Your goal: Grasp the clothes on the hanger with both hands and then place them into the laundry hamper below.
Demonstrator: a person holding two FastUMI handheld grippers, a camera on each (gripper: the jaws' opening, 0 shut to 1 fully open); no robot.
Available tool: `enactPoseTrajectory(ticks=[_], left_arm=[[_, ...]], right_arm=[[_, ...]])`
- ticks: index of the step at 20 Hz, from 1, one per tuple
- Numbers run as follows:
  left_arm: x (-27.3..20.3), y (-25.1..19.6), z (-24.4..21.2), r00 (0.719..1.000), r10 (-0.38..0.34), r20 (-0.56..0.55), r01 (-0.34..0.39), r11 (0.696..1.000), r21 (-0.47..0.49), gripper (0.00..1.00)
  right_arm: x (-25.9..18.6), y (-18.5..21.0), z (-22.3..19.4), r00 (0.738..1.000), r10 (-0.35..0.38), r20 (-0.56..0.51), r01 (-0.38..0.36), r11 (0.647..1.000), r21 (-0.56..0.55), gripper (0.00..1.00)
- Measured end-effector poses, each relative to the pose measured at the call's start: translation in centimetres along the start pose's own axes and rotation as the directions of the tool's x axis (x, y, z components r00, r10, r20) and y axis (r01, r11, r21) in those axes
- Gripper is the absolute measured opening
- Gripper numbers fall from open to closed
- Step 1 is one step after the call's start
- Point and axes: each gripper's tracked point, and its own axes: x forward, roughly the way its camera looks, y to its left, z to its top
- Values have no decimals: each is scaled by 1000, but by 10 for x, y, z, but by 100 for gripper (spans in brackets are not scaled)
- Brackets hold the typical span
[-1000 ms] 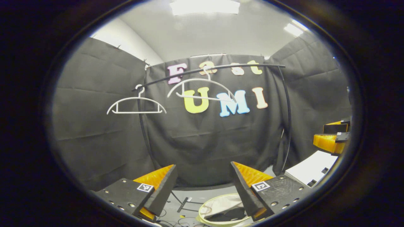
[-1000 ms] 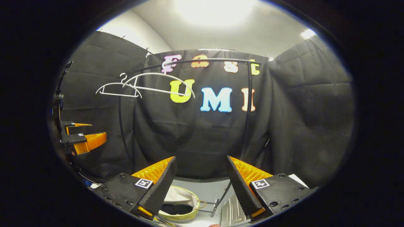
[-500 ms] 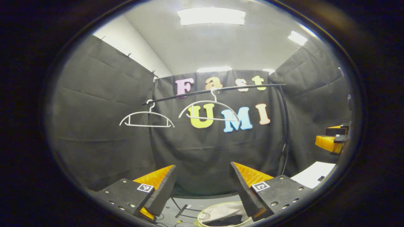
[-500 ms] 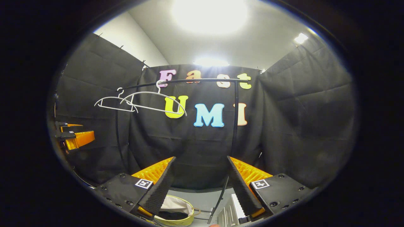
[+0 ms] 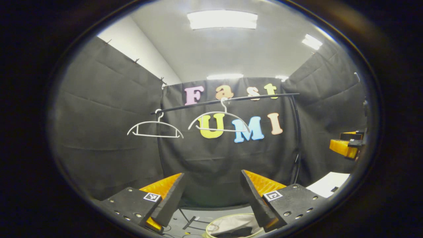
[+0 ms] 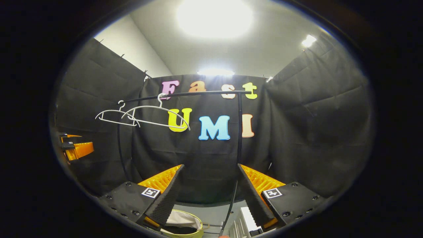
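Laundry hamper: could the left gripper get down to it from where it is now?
Probably yes: the laundry hamper sits just below the open left gripper, with nothing visible between them.

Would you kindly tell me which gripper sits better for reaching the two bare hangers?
Probably left: the open left gripper faces the hangers nearly head-on; from the right gripper they hang off to the side.

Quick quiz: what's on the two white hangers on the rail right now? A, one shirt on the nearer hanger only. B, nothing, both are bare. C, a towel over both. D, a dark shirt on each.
B: both hangers hang bare on the rail, and dark cloth already lies in the hamper below.
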Motion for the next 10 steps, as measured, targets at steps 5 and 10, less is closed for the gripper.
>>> enactPoseTrajectory(ticks=[5,10], left_arm=[[3,-4,0,1000,-6,3,6,1000,-10,98],[8,-3,-2,1000,-4,1,4,1000,-10,96]], right_arm=[[2,-3,1,1000,-11,-1,11,1000,5,97],[7,-4,4,1000,-20,12,20,1000,3,97]])
